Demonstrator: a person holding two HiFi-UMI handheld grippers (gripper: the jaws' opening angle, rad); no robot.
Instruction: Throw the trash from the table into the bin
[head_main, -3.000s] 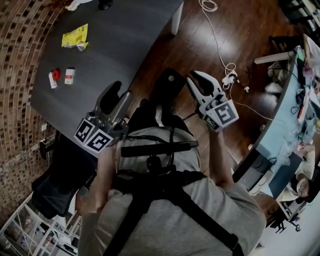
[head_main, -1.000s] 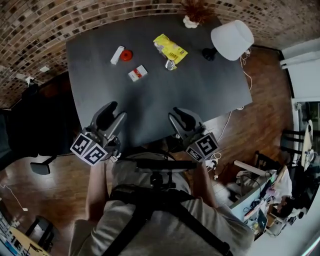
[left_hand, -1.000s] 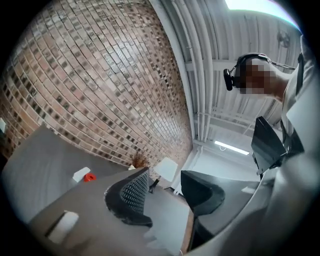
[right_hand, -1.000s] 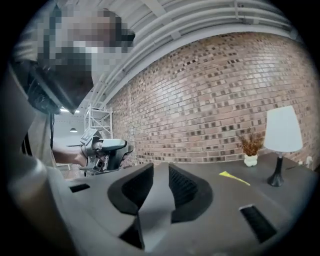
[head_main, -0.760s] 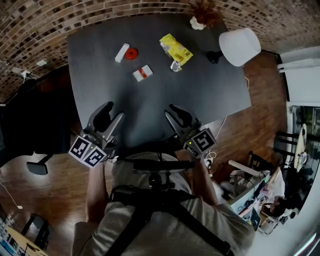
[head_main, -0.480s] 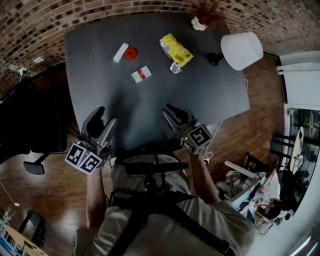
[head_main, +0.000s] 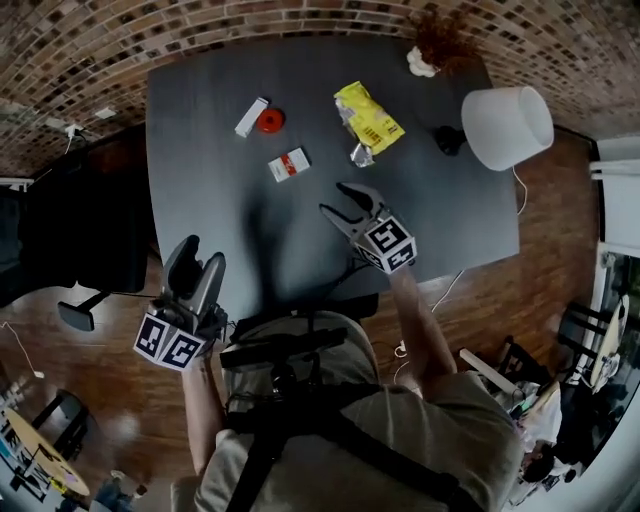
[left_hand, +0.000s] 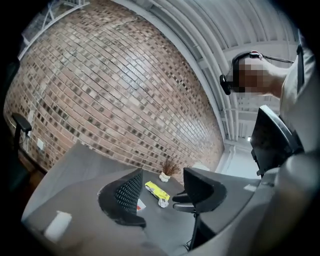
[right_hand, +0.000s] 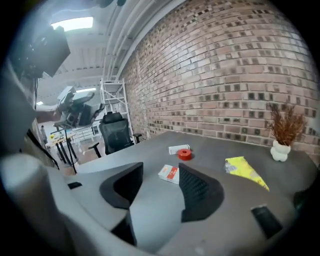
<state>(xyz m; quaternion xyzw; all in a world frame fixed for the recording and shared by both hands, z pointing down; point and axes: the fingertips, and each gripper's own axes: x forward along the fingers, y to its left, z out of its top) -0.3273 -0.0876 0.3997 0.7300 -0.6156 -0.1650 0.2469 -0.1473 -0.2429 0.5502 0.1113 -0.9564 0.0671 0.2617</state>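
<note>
The right gripper (head_main: 337, 198) is held out far, its empty jaws being opened. The left gripper (head_main: 200, 255) is held near, jaws slightly apart.

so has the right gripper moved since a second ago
Yes. The right gripper went from the near edge of the table out over it, toward the white and red box; jaws opening, nothing between them.

1. Table (head_main: 230, 230), under the right gripper (head_main: 338, 200): smooth, matt dark-grey top.
2. Wrapper (head_main: 368, 115), ahead of that gripper: glossy, crinkled yellow plastic film, silvery at one end.
3. That gripper's opening jaws, nothing between them: matt black, finely dimpled pads.
4. Wall (head_main: 70, 50), beyond both grippers: rough brick.
5. Floor (head_main: 110, 330), beneath the left gripper (head_main: 200, 250): glossy wood boards.
</note>
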